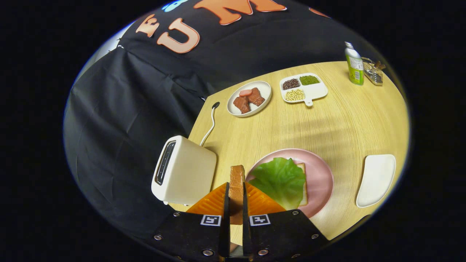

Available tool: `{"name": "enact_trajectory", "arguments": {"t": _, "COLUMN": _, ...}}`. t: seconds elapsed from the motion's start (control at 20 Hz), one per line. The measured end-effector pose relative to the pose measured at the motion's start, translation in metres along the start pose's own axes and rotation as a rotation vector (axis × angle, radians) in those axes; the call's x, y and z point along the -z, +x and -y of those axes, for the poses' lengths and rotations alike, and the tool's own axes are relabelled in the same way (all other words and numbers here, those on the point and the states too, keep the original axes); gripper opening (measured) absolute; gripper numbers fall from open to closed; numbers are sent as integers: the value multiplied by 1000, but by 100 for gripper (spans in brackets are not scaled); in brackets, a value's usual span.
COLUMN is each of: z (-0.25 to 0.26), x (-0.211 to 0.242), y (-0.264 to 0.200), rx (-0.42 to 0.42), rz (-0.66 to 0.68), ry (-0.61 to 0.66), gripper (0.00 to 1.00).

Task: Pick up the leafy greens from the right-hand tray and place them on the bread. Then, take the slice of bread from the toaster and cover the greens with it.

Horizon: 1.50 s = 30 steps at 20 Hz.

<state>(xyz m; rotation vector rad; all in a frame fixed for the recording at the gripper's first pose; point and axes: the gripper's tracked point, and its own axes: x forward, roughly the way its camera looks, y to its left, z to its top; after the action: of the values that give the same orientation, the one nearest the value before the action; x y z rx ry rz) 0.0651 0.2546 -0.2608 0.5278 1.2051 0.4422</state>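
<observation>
Bread slice (pixel 236 189) is clamped edge-on between both fingers of the gripper (pixel 236 203), held between toaster (pixel 184 171) and pink plate (pixel 320 178). Leafy greens (pixel 282 180) are already laid on the lower bread (pixel 303 185). Slice should be tipped flat, centred over the greens, lowered before release.

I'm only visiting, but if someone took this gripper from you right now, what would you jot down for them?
Gripper: shut on the slice of bread, held on edge between both fingers.
Toaster: just beside the fingers, near the table's edge.
Lettuce leaf: already lying on the bottom bread on the pink plate, just ahead of the fingers.
White tray: beyond the plate.
Done: greens placed, second slice picked up.
Left: lay the held slice flat over the lettuce, then release.
</observation>
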Motion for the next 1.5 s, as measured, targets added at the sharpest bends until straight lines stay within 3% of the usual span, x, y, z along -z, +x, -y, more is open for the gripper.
{"name": "enact_trajectory", "arguments": {"t": 0.3, "z": 38, "x": 3, "y": 12, "rx": -4, "rz": 9, "ry": 33, "gripper": 14}}
{"name": "enact_trajectory", "arguments": {"t": 0.75, "z": 71, "x": 9, "y": 23, "rx": 50, "rz": 20, "ry": -39, "gripper": 14}}
{"name": "enact_trajectory", "arguments": {"t": 0.85, "z": 80, "x": 18, "y": 23, "rx": 101, "rz": 35, "ry": -73, "gripper": 20}}
{"name": "enact_trajectory", "arguments": {"t": 1.0, "z": 95, "x": 18, "y": 24, "rx": 163, "rz": 50, "ry": -135, "gripper": 39}}
{"name": "enact_trajectory", "arguments": {"t": 1.2, "z": 109, "x": 23, "y": 26, "rx": 231, "rz": 38, "ry": -210, "gripper": 55}}
{"name": "enact_trajectory", "arguments": {"t": 1.5, "z": 91, "x": -4, "y": 2, "rx": 231, "rz": 194, "ry": -302, "gripper": 71}}
